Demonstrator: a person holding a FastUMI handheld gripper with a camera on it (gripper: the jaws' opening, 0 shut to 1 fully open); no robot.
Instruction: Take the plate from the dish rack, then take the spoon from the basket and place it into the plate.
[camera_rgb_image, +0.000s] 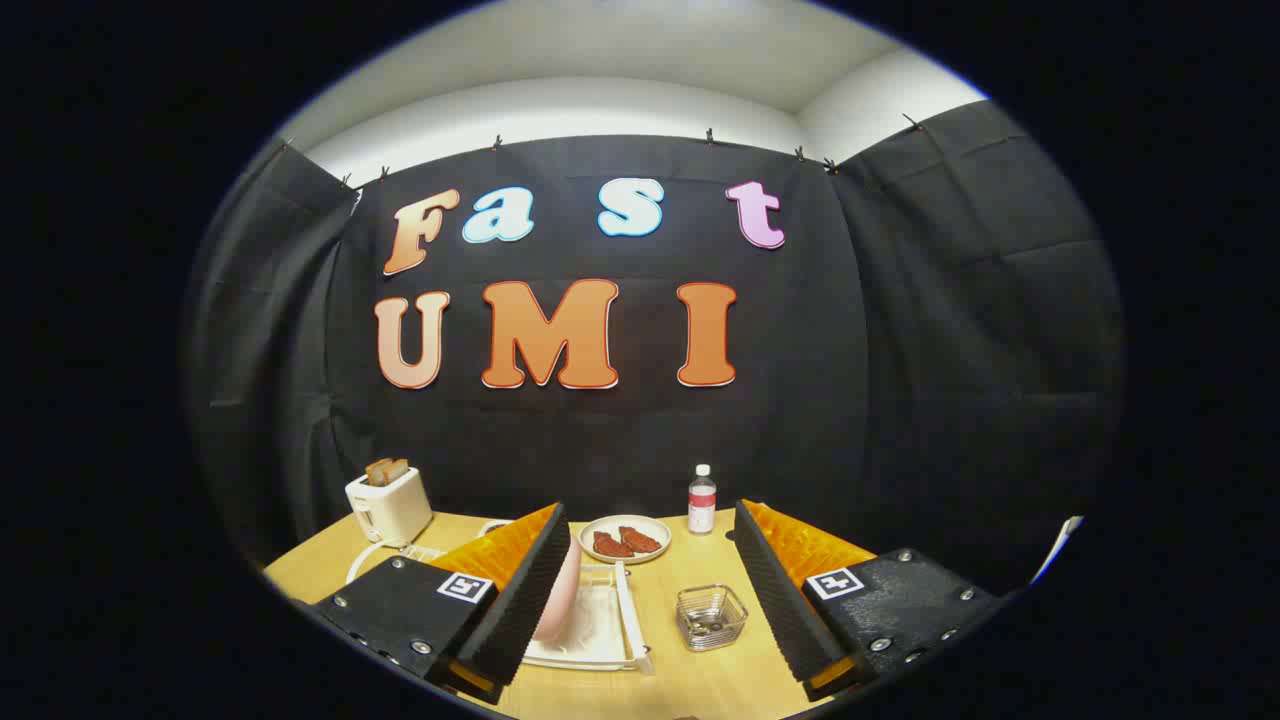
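A pink plate (560, 598) stands on edge in a white dish rack (610, 630) on the wooden table, just beside my left finger and partly hidden by it. A small wire basket (711, 617) sits to the right of the rack, between my fingers, with something metallic lying in its bottom. My gripper (650, 590) is open and held above the table, with nothing between its fingers.
Beyond the rack lies a beige plate with two brown food pieces (625, 539). A small bottle (702, 500) stands to its right. A white toaster with bread (388, 505) and its cord sit at the far left of the table (700, 680).
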